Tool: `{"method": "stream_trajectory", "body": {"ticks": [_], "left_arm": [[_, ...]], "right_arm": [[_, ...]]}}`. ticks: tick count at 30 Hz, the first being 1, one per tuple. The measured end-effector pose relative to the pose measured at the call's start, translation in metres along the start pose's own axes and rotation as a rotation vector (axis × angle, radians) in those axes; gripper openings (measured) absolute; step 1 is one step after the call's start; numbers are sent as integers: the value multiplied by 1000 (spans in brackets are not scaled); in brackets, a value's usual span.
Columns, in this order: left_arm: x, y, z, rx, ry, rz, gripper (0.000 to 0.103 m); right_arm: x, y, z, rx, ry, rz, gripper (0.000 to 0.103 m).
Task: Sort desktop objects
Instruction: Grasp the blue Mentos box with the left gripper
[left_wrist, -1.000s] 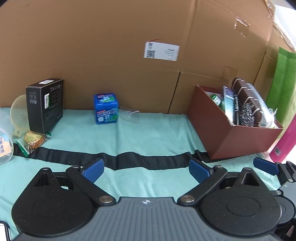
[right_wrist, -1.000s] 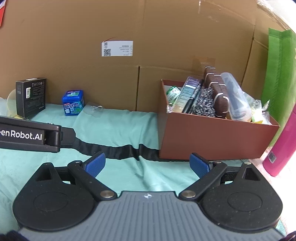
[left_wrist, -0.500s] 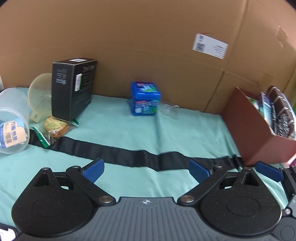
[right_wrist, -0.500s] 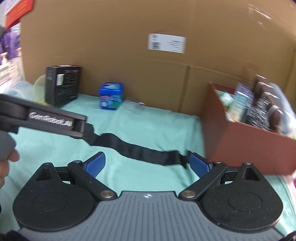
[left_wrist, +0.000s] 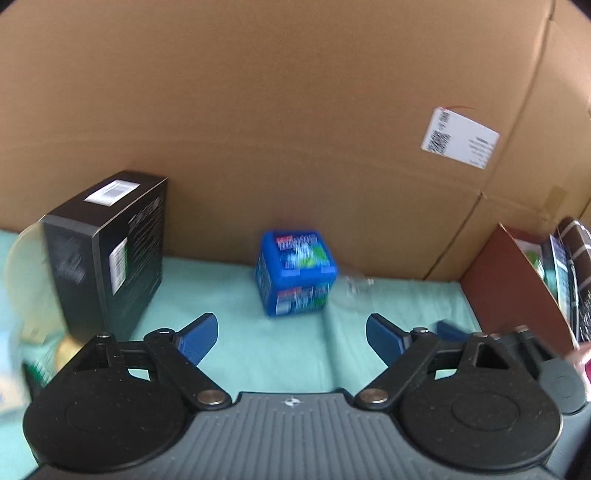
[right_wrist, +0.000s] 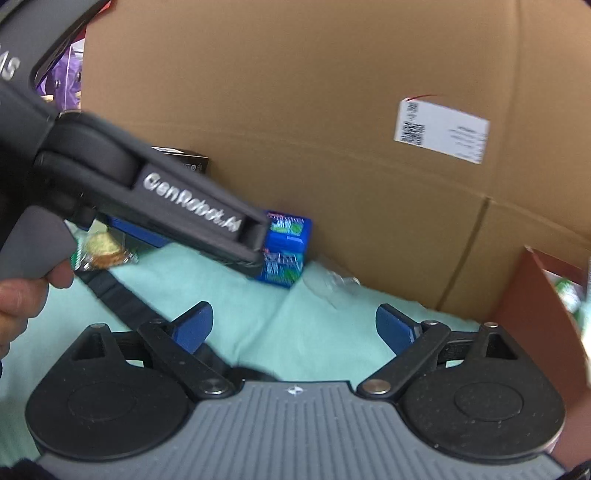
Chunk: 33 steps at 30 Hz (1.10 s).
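Both grippers empty | left fingers (left_wrist: 197, 338) spread wide, facing blue box (left_wrist: 295, 273) | right fingers (right_wrist: 194, 326) spread wide

The left gripper (left_wrist: 291, 338) is held low and level, its two blue-padded fingers (left_wrist: 195, 338) spread wide apart with nothing between them. The right gripper (right_wrist: 293, 332) is in the same posture, jaws wide and empty, blue pads angled inward at the tips. In the right wrist view the left gripper's grey body crosses the upper left of the frame on a downward slant toward the centre, and the person's left hand (right_wrist: 22, 291) wraps its handle, a fingertip curled under the grip.
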<state>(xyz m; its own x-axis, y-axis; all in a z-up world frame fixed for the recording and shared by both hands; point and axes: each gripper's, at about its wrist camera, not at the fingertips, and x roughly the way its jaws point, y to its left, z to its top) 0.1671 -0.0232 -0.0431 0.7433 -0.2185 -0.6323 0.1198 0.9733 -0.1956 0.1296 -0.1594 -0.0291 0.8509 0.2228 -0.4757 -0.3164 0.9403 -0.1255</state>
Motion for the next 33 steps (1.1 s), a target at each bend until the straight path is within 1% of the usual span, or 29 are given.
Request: {"method": "stream_trajectory", "body": {"ticks": [1, 2, 4, 6, 8, 10, 11, 13, 16, 18, 21, 22, 24, 29, 33], "left_arm": [[5, 0, 4, 2, 5, -2, 87], [11, 0, 8, 7, 11, -4, 87], [22, -1, 15, 29, 22, -20, 87], [33, -2, 20, 46, 35, -20, 84], [44, 0, 24, 54, 49, -19, 79], [53, 2, 26, 50, 67, -22, 75], [57, 4, 27, 46, 75, -30, 75], [62, 6, 28, 35, 88, -61, 71], [67, 6, 28, 35, 96, -70, 71], [70, 7, 28, 34, 104, -73, 69], [67, 6, 26, 46, 102, -66, 67], [65, 5, 25, 51, 100, -63, 66], [59, 3, 24, 58, 101, -57, 64], [36, -2, 17, 61, 96, -50, 62], [10, -9, 10, 59, 84, -54, 61]], "right_arm": [[9, -2, 2, 10, 1, 16, 79], [16, -4, 4, 26, -1, 33, 78], [28, -5, 7, 51, -3, 58, 78], [40, -5, 9, 52, -5, 71, 78], [52, -4, 11, 44, -6, 72, 77], [61, -4, 13, 43, -9, 79, 75], [64, -4, 14, 42, -10, 85, 74], [72, -2, 16, 28, -9, 95, 73], [83, 0, 21, 26, 12, 115, 68], [87, -1, 24, 31, 18, 112, 67], [91, -1, 25, 33, 39, 117, 65], [91, -1, 25, 37, 37, 115, 61], [88, -1, 25, 39, 32, 121, 60], [71, 8, 24, 14, 20, 113, 57], [50, 14, 26, 1, 8, 109, 56]]}}
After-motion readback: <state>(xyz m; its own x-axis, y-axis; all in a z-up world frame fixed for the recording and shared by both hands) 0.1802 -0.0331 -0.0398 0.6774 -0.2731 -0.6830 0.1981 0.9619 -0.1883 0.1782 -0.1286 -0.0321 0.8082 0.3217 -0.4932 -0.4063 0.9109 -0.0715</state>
